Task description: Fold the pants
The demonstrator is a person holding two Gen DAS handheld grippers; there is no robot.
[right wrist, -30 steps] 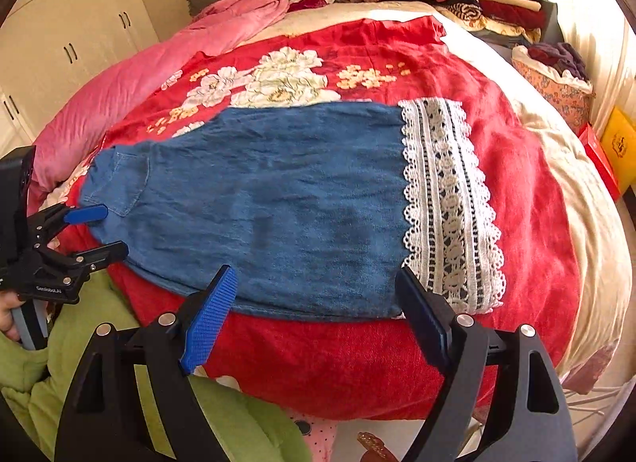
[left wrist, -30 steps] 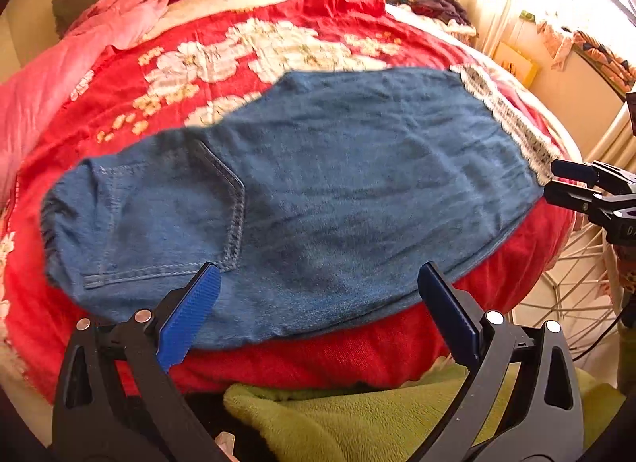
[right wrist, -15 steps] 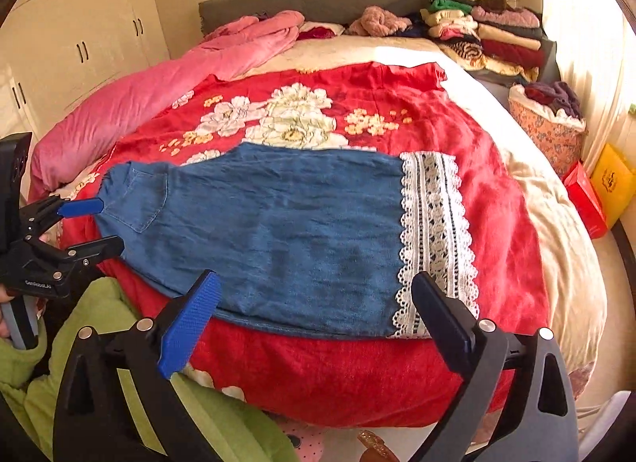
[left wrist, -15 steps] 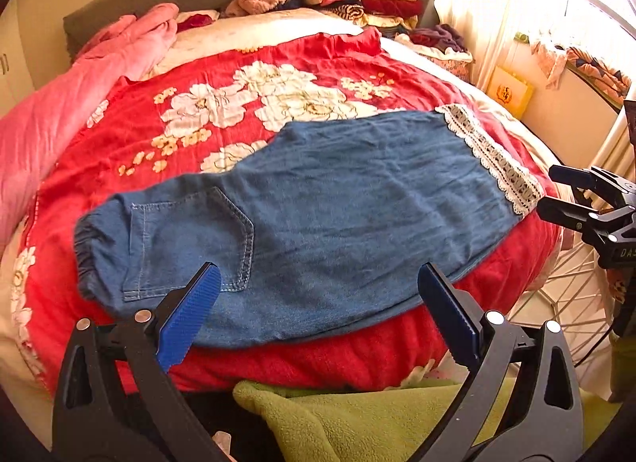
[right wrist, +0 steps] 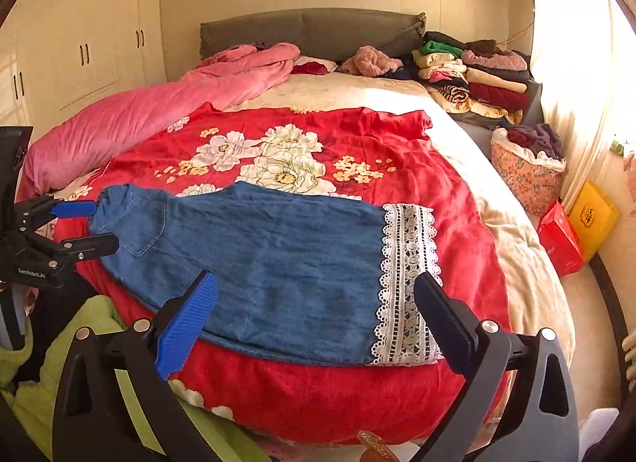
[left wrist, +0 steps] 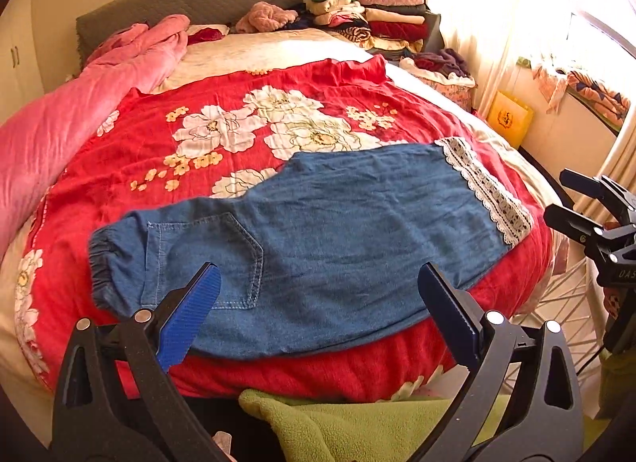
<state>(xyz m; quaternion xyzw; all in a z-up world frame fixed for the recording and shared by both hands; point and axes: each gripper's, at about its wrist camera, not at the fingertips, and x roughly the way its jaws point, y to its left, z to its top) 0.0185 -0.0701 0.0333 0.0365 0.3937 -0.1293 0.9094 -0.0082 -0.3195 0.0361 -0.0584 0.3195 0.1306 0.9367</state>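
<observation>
The denim pants [left wrist: 338,239] lie flat on the red floral bedspread [left wrist: 278,112], folded along their length into one long band across the near part of the bed. Waistband and back pocket are at the left end, the white lace cuff [right wrist: 409,283] at the right.

The left gripper [left wrist: 318,303] hangs above the near edge by the pocket, jaws spread wide, nothing between the blue pad and the dark one. It touches no cloth.

The right gripper [right wrist: 314,303] hovers over the near edge beside the lace cuff; its jaws have just been opening, and they stand wide apart with nothing in them.

Each gripper shows in the other's view, one off either end of the pants. Both are clear of the denim, which lies beyond and below their fingertips.
</observation>
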